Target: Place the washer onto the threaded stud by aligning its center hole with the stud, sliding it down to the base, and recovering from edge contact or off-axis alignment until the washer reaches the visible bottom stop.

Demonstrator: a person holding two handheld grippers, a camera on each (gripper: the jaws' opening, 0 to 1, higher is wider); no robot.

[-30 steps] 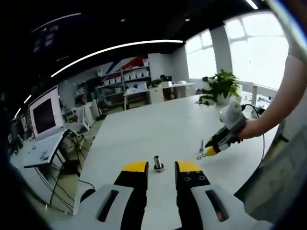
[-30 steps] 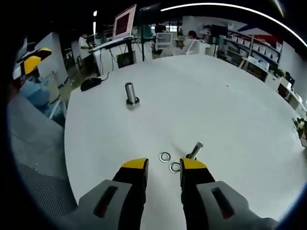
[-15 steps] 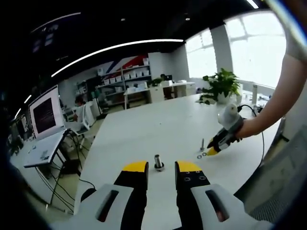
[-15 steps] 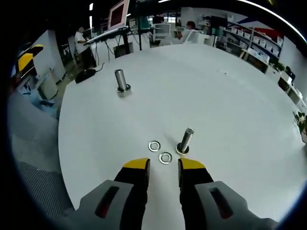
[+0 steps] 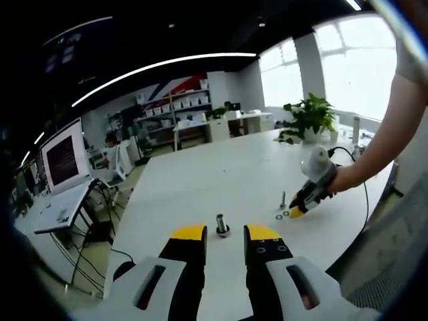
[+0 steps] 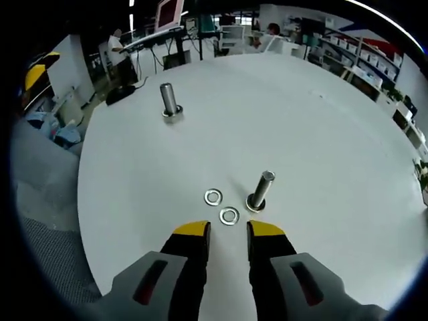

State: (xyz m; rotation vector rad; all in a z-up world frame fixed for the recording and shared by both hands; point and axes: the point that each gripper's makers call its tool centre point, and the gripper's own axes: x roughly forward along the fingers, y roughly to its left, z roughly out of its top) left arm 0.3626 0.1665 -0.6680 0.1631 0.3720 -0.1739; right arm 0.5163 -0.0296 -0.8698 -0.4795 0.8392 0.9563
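Evidently no washer (image 6: 229, 216) is yet picked; both grippers' jaws stand parted, empty. Lowering the right gripper (image 6: 227, 231) onto it seems next, before the stud (image 6: 259, 190).

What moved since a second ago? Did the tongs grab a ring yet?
The right tongs pulled back from the two rings and the near stud, staying open and empty. Nothing was grabbed. The rings, both studs and the left tongs stayed put.
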